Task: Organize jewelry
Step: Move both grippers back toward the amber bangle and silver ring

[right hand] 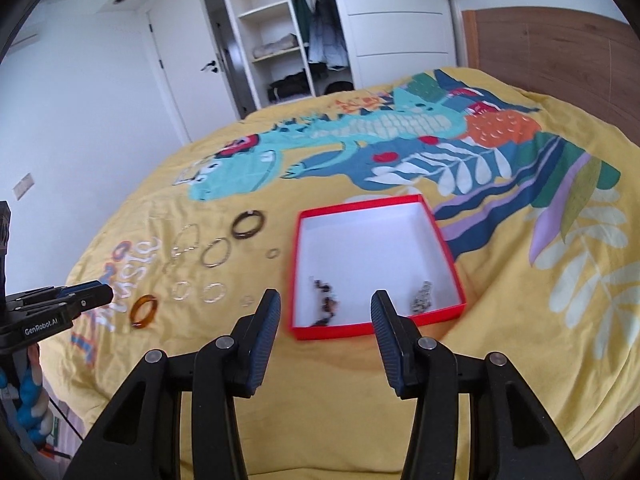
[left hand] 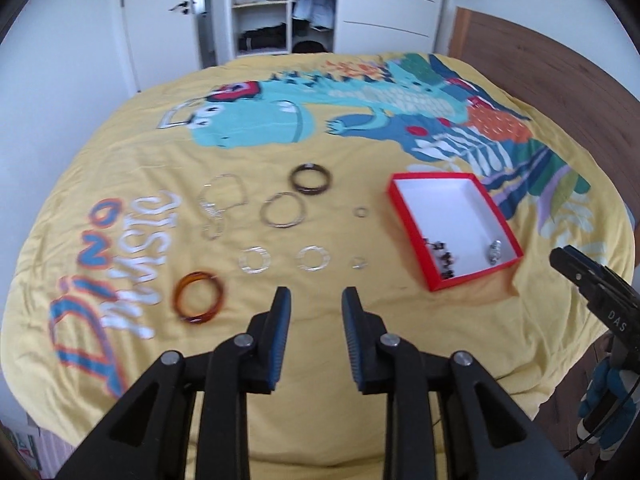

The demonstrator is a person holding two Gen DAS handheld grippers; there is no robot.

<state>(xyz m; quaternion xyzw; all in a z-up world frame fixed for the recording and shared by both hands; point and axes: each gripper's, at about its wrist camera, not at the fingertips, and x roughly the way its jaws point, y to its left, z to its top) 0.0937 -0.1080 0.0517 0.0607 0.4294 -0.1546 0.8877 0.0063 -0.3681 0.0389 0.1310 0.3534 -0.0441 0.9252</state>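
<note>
A red box with a white inside lies open on the yellow bedspread. It holds a dark bead bracelet and a silver piece. Left of it lie loose pieces: an amber bangle, a dark bangle, a silver bangle, two flat silver hoops, small rings and thin wire bangles. My left gripper is open and empty just short of the hoops. My right gripper is open and empty at the box's near edge.
The bedspread has a dinosaur print and covers the bed. A wooden headboard stands at the right. An open wardrobe and a white door are beyond the bed's far edge.
</note>
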